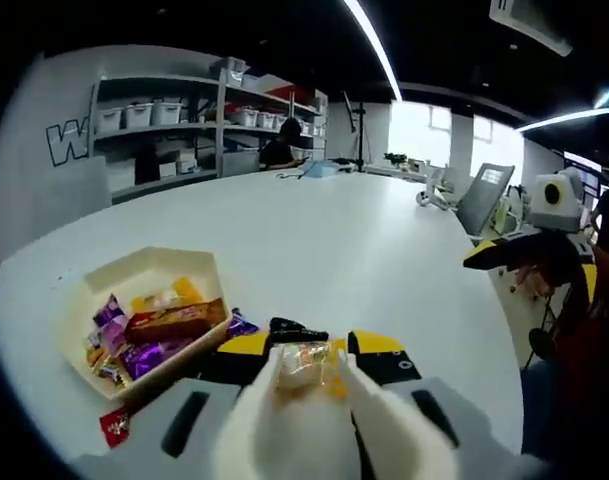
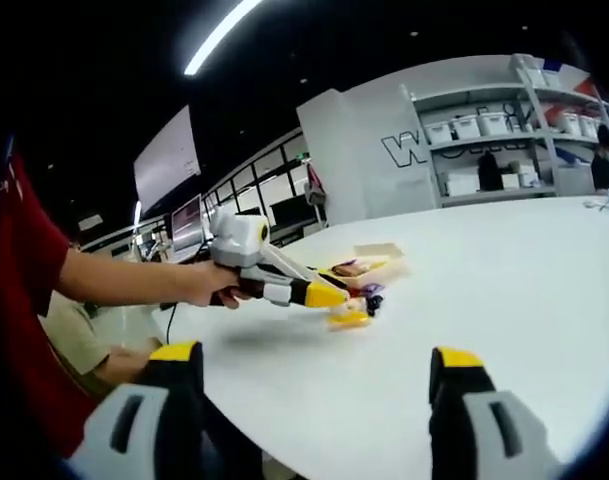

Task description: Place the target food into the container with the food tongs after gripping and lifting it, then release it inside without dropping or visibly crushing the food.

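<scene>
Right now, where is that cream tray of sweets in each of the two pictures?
Left gripper view: the tray sits lower left on the white table, just left of the tongs holding a wrapped sweet.
Right gripper view: the tray is near centre, behind the left gripper.
Shared landmark: the shelving.

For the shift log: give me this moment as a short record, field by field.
surface: white table
container: cream tray holding wrapped snacks
left gripper: shut on white tongs
tongs' load: clear-wrapped snack, held just right of the tray
loose item: red wrapper on the table
right gripper: open, empty, above the table
</scene>
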A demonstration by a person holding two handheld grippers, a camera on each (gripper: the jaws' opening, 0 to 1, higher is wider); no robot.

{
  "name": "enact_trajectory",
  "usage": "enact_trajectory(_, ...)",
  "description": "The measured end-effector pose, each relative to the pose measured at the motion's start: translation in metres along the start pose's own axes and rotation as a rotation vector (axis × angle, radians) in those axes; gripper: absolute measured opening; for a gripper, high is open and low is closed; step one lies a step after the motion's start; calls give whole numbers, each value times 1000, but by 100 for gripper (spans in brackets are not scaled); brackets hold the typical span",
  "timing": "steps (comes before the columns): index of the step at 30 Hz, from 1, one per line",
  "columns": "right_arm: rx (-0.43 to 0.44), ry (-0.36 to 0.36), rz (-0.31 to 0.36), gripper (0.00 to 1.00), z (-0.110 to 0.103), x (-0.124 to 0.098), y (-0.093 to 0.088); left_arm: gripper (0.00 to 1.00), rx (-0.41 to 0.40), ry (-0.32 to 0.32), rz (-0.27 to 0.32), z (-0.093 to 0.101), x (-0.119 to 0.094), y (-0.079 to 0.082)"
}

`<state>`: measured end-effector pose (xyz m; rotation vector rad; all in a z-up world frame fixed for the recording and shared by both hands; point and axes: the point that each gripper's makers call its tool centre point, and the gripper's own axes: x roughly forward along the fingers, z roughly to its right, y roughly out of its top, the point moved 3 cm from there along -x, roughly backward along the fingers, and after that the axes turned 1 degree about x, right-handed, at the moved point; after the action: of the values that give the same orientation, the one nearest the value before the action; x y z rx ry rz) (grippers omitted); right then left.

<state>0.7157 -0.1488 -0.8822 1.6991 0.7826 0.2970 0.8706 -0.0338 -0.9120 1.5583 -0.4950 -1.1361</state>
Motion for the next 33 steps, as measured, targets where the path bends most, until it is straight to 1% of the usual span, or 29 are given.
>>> enact_trajectory(3, -3, 3, -2, 93, -2, 1, 0, 28, -2, 6, -7, 1, -3, -2)
enact_trajectory(8, -11, 13, -9, 93, -7, 2, -1, 28, 23, 15, -22, 5, -8, -4)
enact_trajectory(12, -14, 20, -6, 93, -10, 1, -1, 28, 18, 30, -33, 7, -18, -9)
enact_trajectory(18, -22, 28, -4, 93, -16, -1, 0, 28, 8, 42, -27, 10, -29, -15)
enact_trajectory(19, -22, 30, -4, 93, -16, -2, 0, 28, 3, 51, -25, 11, -32, -16)
enact_trajectory(21, -26, 32, -3, 93, -18, -3, 0, 29, -19, 70, -24, 11, -35, -17)
enact_trajectory(23, -28, 34, -4, 93, -19, -3, 1, 29, -60, 86, -19, 12, -39, -18)
enact_trajectory(24, -30, 38, -4, 93, -21, -4, 1, 29, -134, 93, -11, 15, -43, -17)
enact_trajectory(25, -31, 40, -3, 93, -21, -4, 1, 29, -164, 86, -5, 17, -46, -15)
enact_trajectory(27, -30, 44, -5, 93, -21, -4, 0, 29, -119, 89, 11, 18, -52, -13)
enact_trajectory(28, -30, 45, -7, 93, -21, -4, 0, 29, -77, 105, 5, 15, -54, -14)
enact_trajectory(29, -32, 47, -8, 93, -22, -3, 0, 29, -33, 120, -29, 13, -58, -20)
enact_trajectory(30, -32, 50, -8, 93, -22, -3, -1, 29, -22, 120, -45, 12, -59, -24)
enact_trajectory(31, -31, 54, -10, 93, -23, -2, -1, 29, -44, 109, -52, 13, -60, -30)
enact_trajectory(33, -36, 60, -11, 93, -25, -1, -1, 29, -57, 94, -39, 13, -64, -35)
